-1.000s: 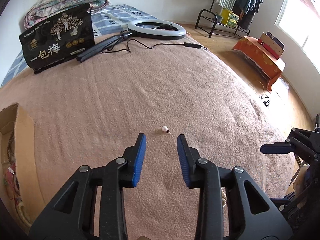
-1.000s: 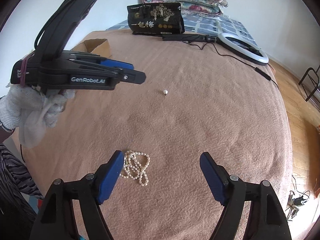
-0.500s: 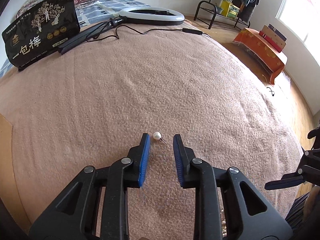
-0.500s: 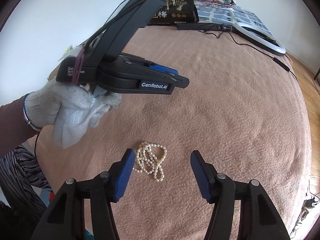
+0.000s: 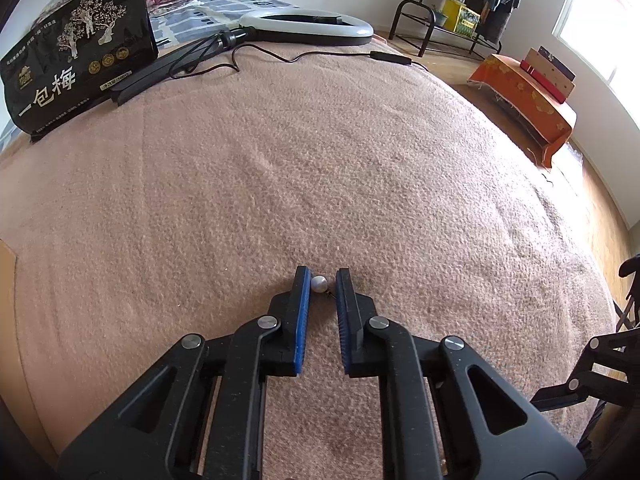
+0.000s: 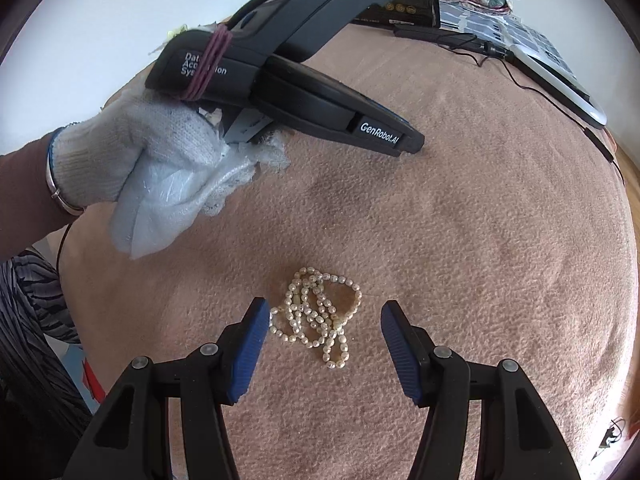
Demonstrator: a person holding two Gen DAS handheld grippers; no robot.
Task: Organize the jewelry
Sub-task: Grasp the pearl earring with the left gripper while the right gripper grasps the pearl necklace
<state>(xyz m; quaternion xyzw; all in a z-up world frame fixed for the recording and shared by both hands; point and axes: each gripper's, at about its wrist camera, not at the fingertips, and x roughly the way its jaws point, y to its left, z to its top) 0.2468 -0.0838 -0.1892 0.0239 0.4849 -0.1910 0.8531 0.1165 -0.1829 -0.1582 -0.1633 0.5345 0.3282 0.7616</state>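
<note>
Left gripper (image 5: 323, 280): jaws narrowed around a pearl earring (image 5: 319, 283) lying on the pink blanket (image 5: 360, 168), w/ a gap left on the right side, not clamped. Right gripper (image 6: 322, 318): jaws wide apart over a heaped pearl necklace (image 6: 318, 316), not touching it. Gloved hand (image 6: 152, 160) holds the left tool. Far edge: black bag (image 5: 80, 52), ring light (image 5: 306, 26).

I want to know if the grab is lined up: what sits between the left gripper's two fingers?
In the left wrist view, the pearl earring lies on the blanket between the left gripper fingertips, against the left pad.
</note>
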